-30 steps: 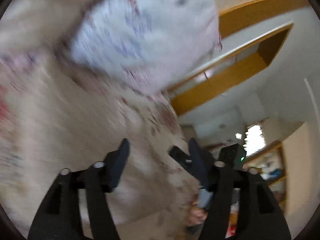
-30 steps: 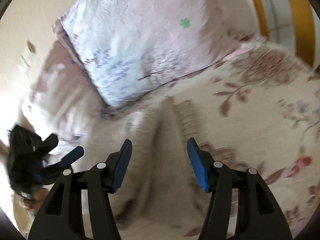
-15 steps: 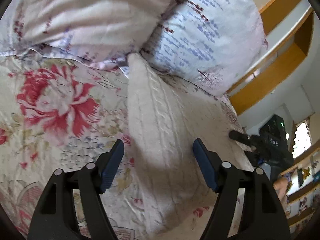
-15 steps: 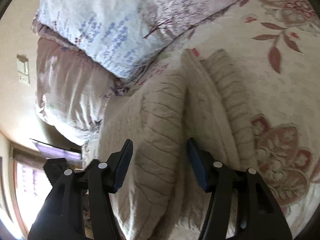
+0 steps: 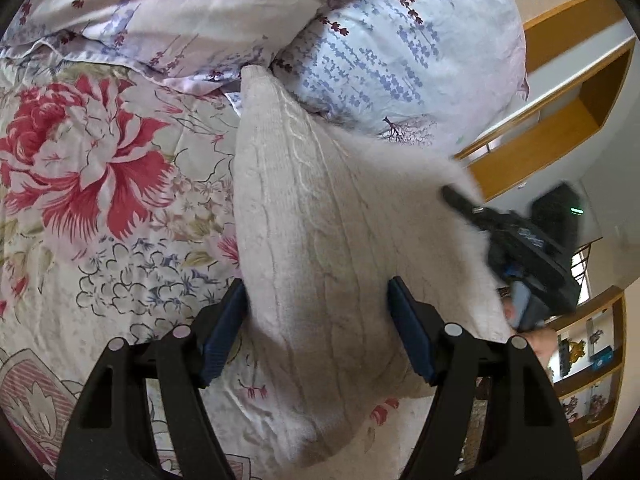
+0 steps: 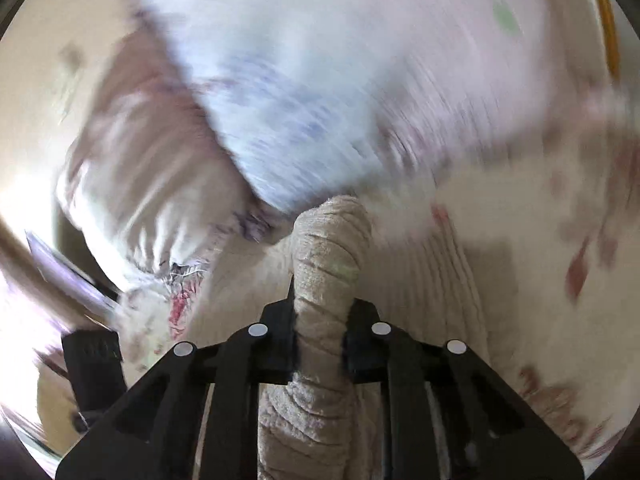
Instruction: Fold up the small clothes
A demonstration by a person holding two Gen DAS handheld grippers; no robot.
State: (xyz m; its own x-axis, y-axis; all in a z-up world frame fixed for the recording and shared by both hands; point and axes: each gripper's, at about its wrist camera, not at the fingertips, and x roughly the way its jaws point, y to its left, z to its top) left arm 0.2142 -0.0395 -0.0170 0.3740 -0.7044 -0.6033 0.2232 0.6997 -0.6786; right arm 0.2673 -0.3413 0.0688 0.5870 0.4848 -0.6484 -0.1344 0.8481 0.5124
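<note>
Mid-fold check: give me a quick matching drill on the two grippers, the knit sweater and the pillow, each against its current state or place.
Things:
1. left gripper
2. right gripper
3. knit sweater
4. lavender-print pillow

States:
A. shut on a bunched fold
B. beige, lying on the floral bedspread
C. open, fingers astride the knit
D. beyond the sweater's far end

Pairs: 1-C, 2-A, 3-B, 4-D

The cable-knit sweater (image 5: 320,240) was cream-beige. The bedspread (image 5: 100,200) carried red peonies on pale ground. The pillow (image 5: 400,60) was pale blue with purple sprigs. The gripper pads (image 5: 222,332) were blue.
</note>
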